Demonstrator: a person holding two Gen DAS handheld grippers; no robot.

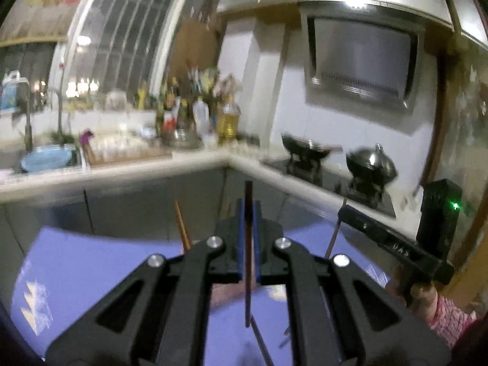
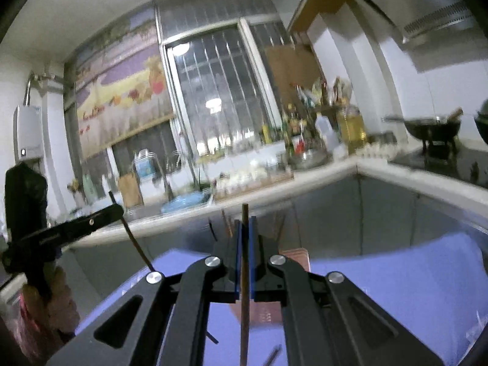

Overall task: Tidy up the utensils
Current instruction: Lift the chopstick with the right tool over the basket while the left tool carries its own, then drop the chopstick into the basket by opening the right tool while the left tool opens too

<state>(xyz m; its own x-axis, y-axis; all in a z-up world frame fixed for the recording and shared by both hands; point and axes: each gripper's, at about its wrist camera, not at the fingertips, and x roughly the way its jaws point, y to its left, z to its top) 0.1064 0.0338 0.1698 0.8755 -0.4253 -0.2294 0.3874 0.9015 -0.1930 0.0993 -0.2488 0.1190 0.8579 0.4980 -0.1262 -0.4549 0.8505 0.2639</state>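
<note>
Between each tool's clenched blue pads stands a chopstick: left tool (image 1: 248,210) grasping the dark chopstick (image 1: 247,253), right tool (image 2: 244,228) the brown chopstick (image 2: 244,289).

A home kitchen — a pale L-shaped counter (image 1: 170,164) carries a sink holding a blue basin (image 1: 45,158), clustered bottles of yellow cooking oil (image 1: 228,119) and sauces, and a black hob with dark metal woks (image 1: 370,160) (one lidded) under a steel extractor hood (image 1: 363,58), beside a barred window (image 2: 219,88).
</note>
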